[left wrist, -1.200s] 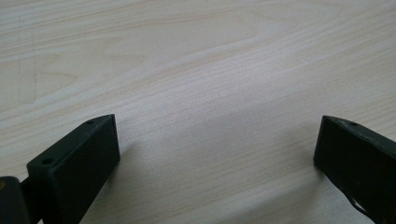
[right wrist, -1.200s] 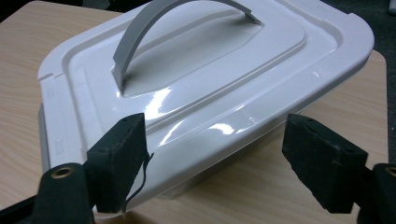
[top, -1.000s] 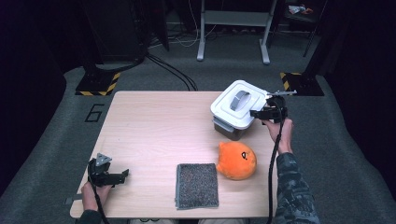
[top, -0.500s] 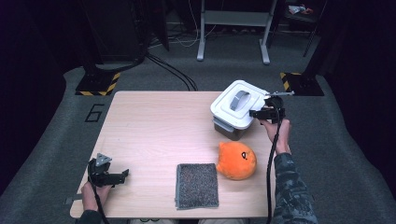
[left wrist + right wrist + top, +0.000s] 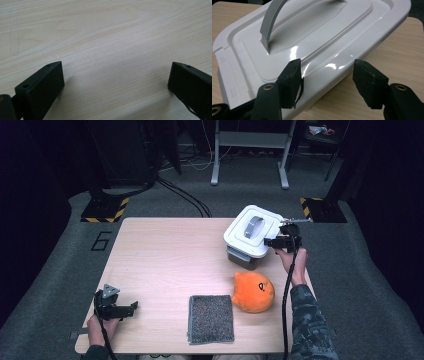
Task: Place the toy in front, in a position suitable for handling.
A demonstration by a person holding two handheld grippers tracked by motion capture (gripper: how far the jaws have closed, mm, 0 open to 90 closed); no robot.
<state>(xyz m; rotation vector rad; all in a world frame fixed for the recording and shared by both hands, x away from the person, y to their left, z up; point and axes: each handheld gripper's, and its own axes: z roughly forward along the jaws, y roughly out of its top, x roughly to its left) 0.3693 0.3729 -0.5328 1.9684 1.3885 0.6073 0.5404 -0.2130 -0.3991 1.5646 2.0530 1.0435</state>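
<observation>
The white lidded box (image 5: pixel 252 236) is sitting toward the far right part of the desk (image 5: pixel 165 265), its grey handle (image 5: pixel 253 226) arching over the middle of the lid (image 5: pixel 317 32). The right hand-held gripper (image 5: pixel 278 241) is hovering at the box's right edge, and in the right gripper view its jaws have just been closing: they are standing partly apart, one over the lid's rim and one below it beside the box's wall, with the rim lying between them and neither pad pressing on it yet. The right hand (image 5: pixel 290 257) is holding that gripper level, pointed at the box. Just in front of the box, nearer the person, an orange plush toy (image 5: pixel 253 291) is resting on the desk, and a grey textured cloth (image 5: pixel 211 318) is lying just left of the toy. Well apart from the box, at the near left corner, the left hand-held gripper (image 5: pixel 116 307) is resting low over bare wood, its jaws spread wide with nothing between them.
</observation>
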